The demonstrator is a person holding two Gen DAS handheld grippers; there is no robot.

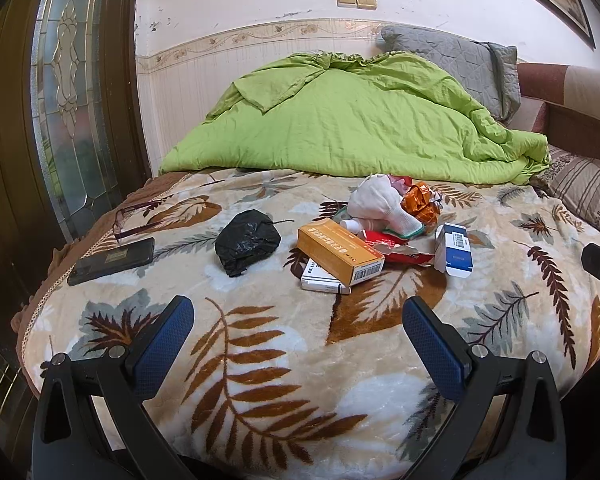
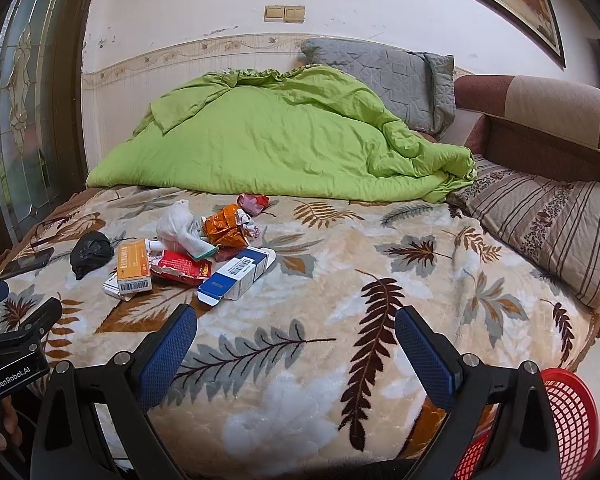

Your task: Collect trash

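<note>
A heap of trash lies on the leaf-patterned blanket (image 1: 284,360): an orange box (image 1: 340,255) on a white box (image 1: 320,280), a torn red packet (image 1: 400,250), a blue-and-white box (image 1: 456,250), a white sock (image 1: 376,204), a crumpled orange wrapper (image 1: 420,200) and a black plastic bag (image 1: 246,246). My left gripper (image 1: 298,340) is open and empty, short of the heap. In the right wrist view the orange box (image 2: 133,266) and blue-and-white box (image 2: 238,274) lie ahead to the left. My right gripper (image 2: 296,344) is open and empty over bare blanket.
A black phone (image 1: 112,260) and glasses (image 1: 134,218) lie at the blanket's left edge. A green duvet (image 1: 340,124) and grey pillow (image 1: 452,64) lie behind. A striped pillow (image 2: 548,232) is at right. A red mesh basket (image 2: 568,420) stands below the bed's right corner.
</note>
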